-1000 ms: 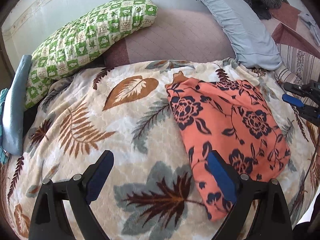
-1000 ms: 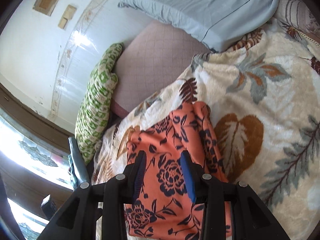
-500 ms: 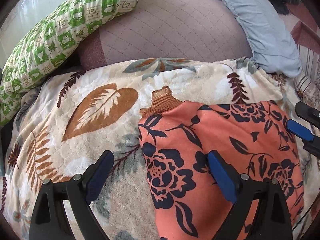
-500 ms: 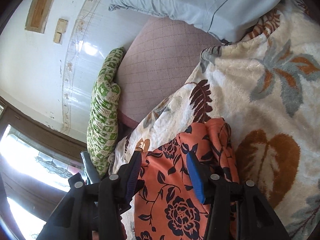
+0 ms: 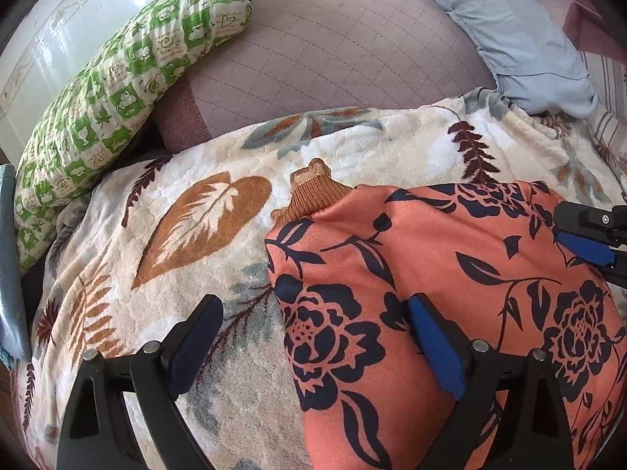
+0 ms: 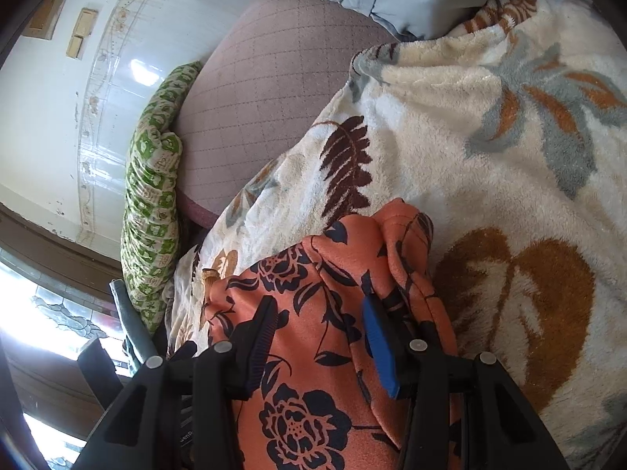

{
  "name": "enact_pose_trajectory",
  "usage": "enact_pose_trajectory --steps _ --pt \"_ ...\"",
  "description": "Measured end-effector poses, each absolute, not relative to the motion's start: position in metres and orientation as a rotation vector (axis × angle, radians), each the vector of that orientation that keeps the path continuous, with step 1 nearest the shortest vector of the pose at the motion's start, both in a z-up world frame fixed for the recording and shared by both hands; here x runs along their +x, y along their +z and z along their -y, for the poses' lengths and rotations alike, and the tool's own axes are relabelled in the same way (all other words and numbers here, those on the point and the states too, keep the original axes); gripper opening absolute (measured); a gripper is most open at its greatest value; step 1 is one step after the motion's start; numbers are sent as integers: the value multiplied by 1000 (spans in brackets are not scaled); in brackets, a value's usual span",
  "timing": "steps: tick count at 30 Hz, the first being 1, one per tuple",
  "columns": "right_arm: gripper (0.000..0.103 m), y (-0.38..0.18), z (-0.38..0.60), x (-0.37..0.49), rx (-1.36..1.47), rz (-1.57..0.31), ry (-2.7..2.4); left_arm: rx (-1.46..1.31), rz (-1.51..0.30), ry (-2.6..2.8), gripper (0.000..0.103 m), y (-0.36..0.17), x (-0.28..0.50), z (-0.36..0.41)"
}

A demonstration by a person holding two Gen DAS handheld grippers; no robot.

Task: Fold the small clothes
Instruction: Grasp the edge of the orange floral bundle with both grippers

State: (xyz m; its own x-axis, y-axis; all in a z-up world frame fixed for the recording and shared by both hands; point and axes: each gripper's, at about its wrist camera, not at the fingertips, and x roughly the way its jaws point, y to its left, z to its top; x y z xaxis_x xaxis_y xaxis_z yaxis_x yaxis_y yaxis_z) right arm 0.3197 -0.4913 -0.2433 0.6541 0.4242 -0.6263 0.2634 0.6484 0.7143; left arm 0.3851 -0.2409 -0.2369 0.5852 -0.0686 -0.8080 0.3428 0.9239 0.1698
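An orange garment with dark flowers [image 5: 439, 250] lies flat on the leaf-patterned blanket [image 5: 188, 243], and a brown ribbed cuff [image 5: 313, 192] pokes out at its far left corner. My left gripper [image 5: 313, 337] is open wide low over the garment's left edge: its left finger is over the blanket, its right finger over the cloth. In the right wrist view the same garment [image 6: 313, 384] runs under my right gripper [image 6: 319, 333], whose jaws stand apart astride the cloth near its bunched right edge. The right gripper [image 5: 588, 235] also shows at the right of the left wrist view.
A green-and-white checked pillow [image 5: 117, 98] lies at the back left against the wall. A mauve quilted cushion [image 5: 333, 58] sits behind the blanket, and a pale blue pillow [image 5: 521, 39] at the back right. A blue-grey pad [image 5: 9, 274] lies at the far left edge.
Both grippers have come forward and down toward the garment's far end, which now fills more of each view. The right gripper's jaws have spread wider.
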Motion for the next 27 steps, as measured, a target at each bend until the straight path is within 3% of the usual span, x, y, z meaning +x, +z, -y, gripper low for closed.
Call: enact_pose_trajectory --steps 19,27 --pt "50 -243 490 320 878 -889 105 330 -911 -255 95 -240 383 241" --pt "50 -235 491 314 902 -887 101 248 -1022 -276 97 -238 394 230"
